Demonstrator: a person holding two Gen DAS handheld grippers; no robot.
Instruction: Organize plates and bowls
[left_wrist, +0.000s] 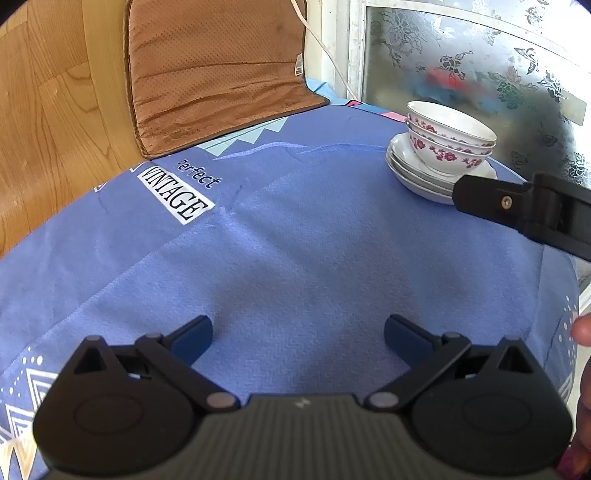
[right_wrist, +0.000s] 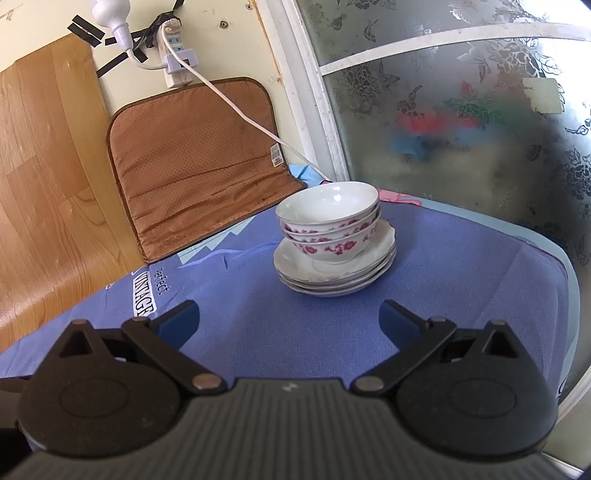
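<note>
Three nested floral bowls (right_wrist: 328, 225) sit on a stack of white plates (right_wrist: 334, 271), on a blue cloth-covered tabletop (right_wrist: 461, 280) beside a frosted window (right_wrist: 461, 122). The right claw (right_wrist: 288, 319) is near the plates, jaws wide apart, empty. The left claw (left_wrist: 297, 338), farther off, is also spread open and empty.

Left gripper (left_wrist: 298, 334) jaws spread wide, right gripper (right_wrist: 289, 320) likewise, both empty
</note>
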